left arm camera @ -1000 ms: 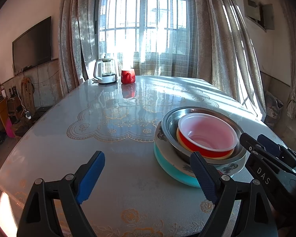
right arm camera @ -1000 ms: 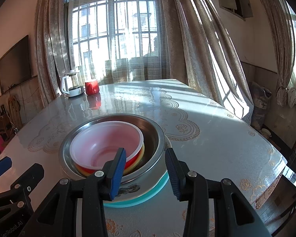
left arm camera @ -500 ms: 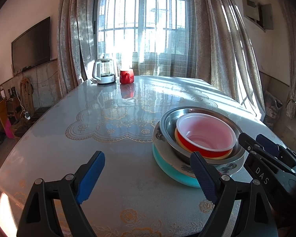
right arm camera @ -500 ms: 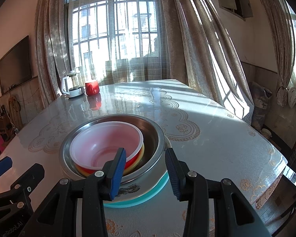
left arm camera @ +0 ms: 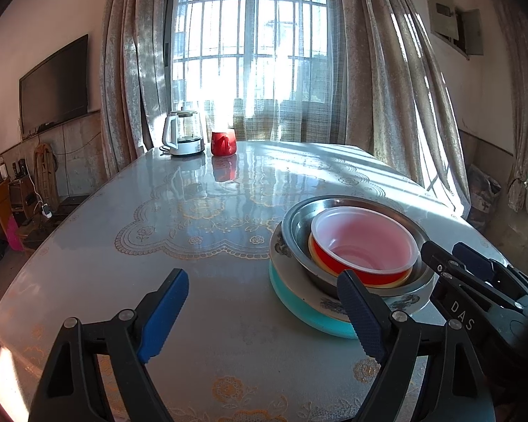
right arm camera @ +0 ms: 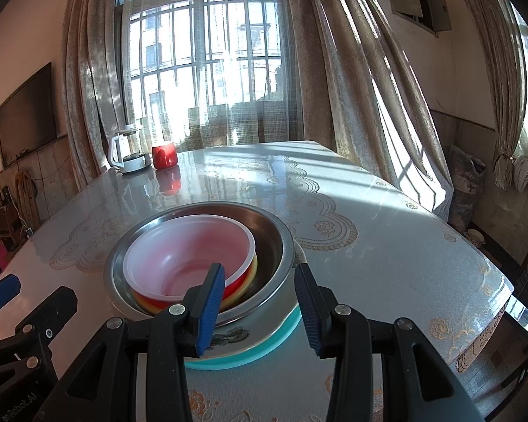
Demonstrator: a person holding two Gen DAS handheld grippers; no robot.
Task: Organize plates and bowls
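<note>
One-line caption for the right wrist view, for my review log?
Open right gripper hovers at the near rim of a steel bowl holding a red bowl, stacked on plates.

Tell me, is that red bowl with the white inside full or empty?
Empty: the red plastic bowl shows its bare pinkish-white bottom, nested upright in the steel bowl.

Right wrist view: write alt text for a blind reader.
The open right hand-held gripper hovers at the near rim of a dish stack: red bowl in a steel bowl on a patterned plate over a teal plate. Kettle and red mug stand far back.
</note>
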